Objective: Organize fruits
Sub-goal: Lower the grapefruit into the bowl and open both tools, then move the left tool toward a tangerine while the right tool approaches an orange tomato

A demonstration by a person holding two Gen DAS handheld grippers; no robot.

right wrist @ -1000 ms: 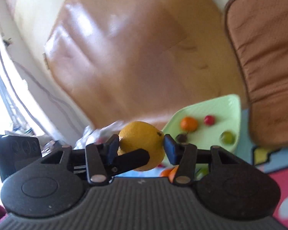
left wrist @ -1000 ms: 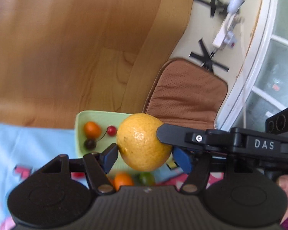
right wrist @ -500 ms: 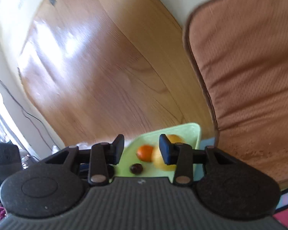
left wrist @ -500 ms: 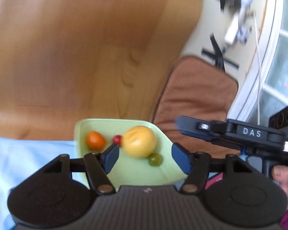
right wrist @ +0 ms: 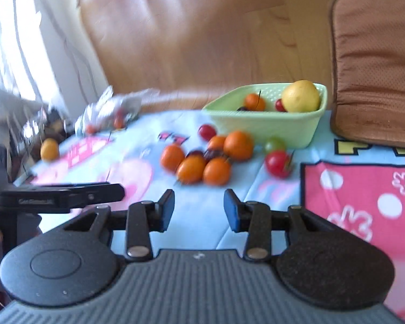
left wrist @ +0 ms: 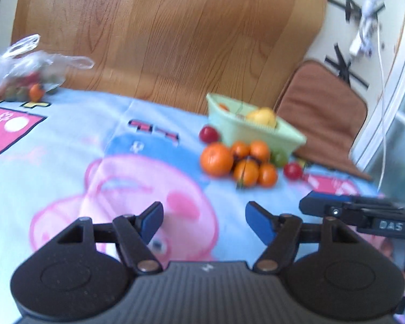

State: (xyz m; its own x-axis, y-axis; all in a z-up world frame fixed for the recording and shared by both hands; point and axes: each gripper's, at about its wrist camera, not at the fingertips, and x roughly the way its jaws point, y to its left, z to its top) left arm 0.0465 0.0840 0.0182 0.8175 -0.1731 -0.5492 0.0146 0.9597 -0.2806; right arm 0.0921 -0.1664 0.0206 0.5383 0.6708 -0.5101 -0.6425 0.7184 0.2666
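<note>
Orange pile (right wrist: pixel 202 162) lies well ahead of the empty right hand-held gripper (right wrist: pixel 199 209).

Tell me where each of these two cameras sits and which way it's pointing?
Left wrist: rides on the left gripper, looking forward and down over its open blue fingers at the cartoon blanket; the right gripper's finger pokes in at right.
Right wrist: rides on the right gripper, aimed likewise; the other gripper shows at left.
Both see: green basket, yellow fruit inside, loose oranges.
</note>
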